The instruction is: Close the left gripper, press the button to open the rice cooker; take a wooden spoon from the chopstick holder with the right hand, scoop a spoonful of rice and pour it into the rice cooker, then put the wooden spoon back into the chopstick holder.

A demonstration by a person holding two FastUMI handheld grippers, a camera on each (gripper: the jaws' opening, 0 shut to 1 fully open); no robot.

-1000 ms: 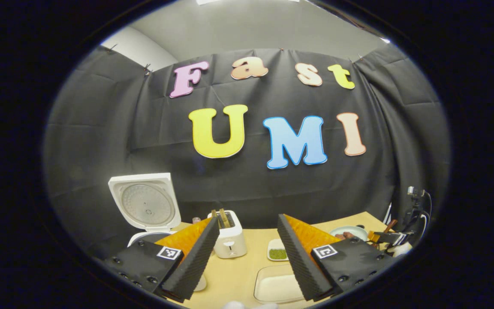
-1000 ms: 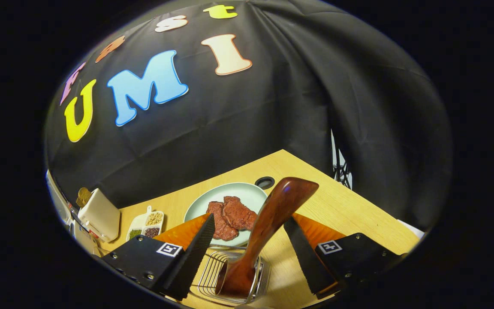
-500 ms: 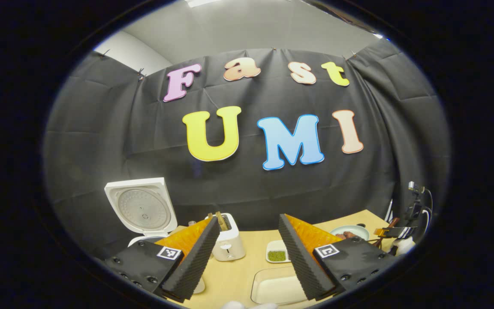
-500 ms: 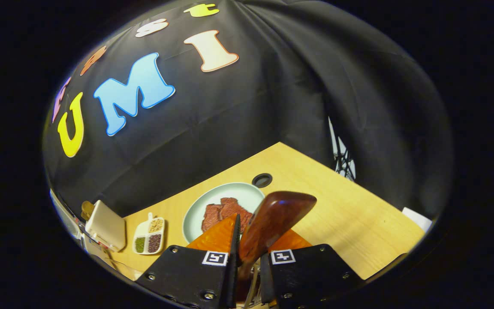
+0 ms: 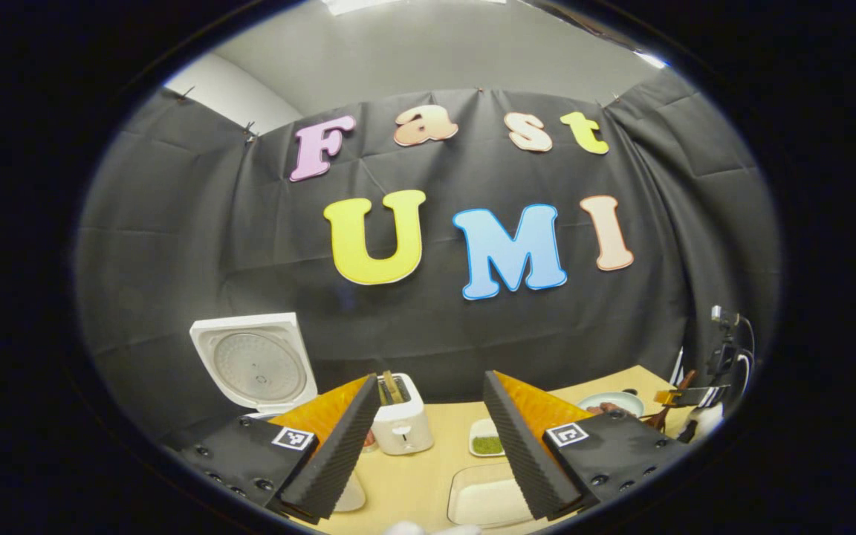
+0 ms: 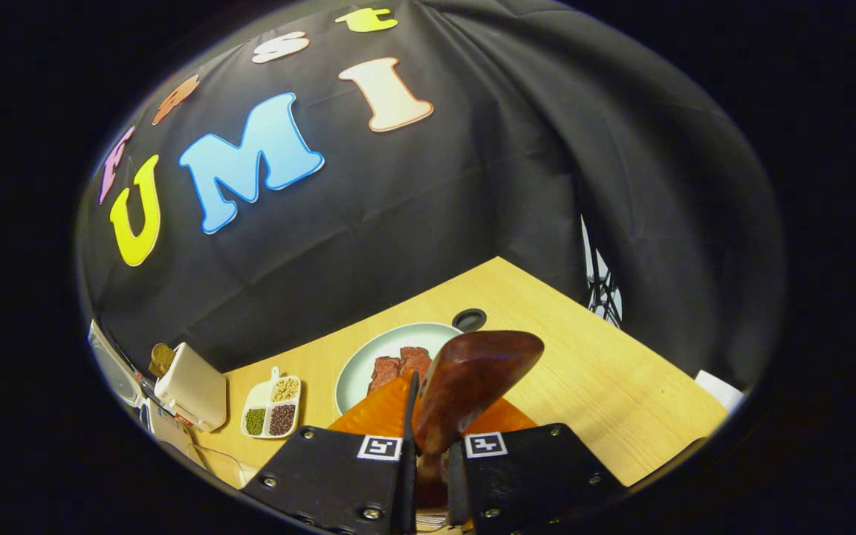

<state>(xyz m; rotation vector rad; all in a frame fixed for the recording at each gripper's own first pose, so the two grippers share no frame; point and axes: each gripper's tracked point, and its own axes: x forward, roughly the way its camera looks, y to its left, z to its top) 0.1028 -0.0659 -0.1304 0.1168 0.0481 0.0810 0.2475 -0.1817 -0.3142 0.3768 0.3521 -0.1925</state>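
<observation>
The wooden spoon [image 6: 472, 379] is glossy reddish-brown, its broad end rising at lower centre of the right gripper view, clenched between the right tongs [image 6: 428, 464]. The rice cooker [image 5: 253, 368] stands lid-up at lower left of the left gripper view; left tongs [image 5: 428, 446] gape above the bench [image 5: 417, 475].

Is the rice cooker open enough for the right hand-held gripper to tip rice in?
Probably yes. The rice cooker lid stands upright. The right hand-held gripper grips the wooden spoon; whether its path there is free can't be told.
</observation>
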